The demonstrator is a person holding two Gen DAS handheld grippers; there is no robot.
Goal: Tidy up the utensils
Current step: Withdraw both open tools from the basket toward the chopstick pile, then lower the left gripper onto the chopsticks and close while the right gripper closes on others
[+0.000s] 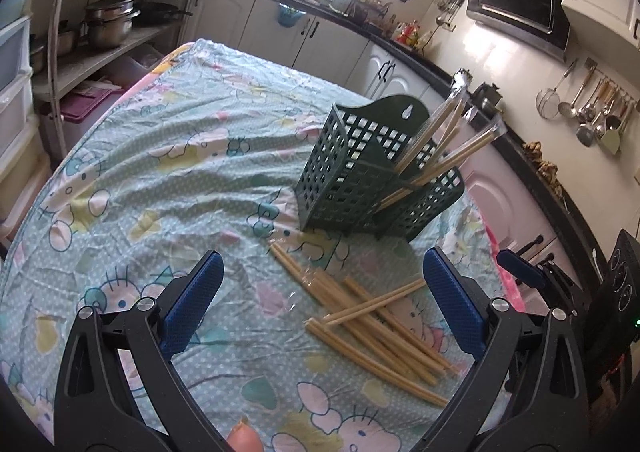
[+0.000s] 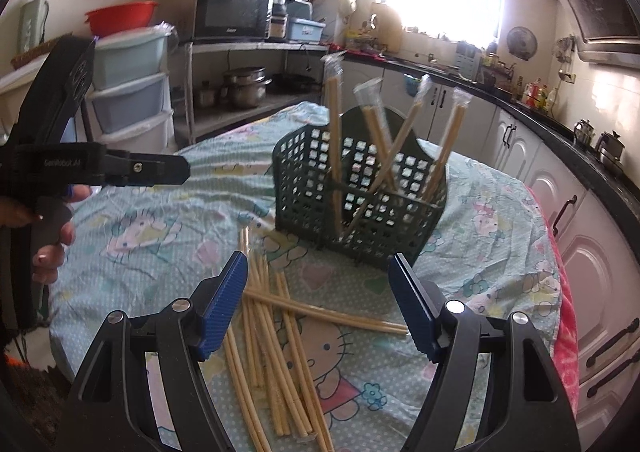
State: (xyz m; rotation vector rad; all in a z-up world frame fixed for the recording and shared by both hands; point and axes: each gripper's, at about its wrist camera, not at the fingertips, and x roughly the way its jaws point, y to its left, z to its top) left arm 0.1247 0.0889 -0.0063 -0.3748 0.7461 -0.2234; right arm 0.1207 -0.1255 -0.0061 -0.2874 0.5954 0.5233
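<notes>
A: Left gripper [image 1: 322, 302]?
B: Spread wide, nothing between its blue pads [image 1: 192, 302]. It hangs over the cartoon-print tablecloth [image 1: 160, 172].
A: Right gripper [image 2: 318, 306]?
B: Same, released, holding nothing. In the left wrist view its blue tip shows just past the left gripper's right finger.
A: Loose chopsticks?
B: Wrapped pairs in a crossed pile on the cloth [image 1: 376, 328], ahead of the left gripper and toward its right finger. From the right gripper, the pile [image 2: 276, 340] lies directly below and between its fingers, one pair lying crosswise over the rest.
A: Holder?
B: Dark green lattice basket [image 1: 340, 180] standing upright on the cloth, just beyond the pile, forward-right of the left gripper. Straight ahead of the right gripper [image 2: 312, 204].
A: Anything in it?
B: Several wrapped chopstick pairs [image 2: 334, 124], standing or leaning at angles, some crossing; their plastic tips poke above the rim. Which compartment each sits in, can't tell.
A: Left gripper from the right camera?
B: Far left, a hand [image 2: 48, 228] on its handle, off to the side of the basket.
</notes>
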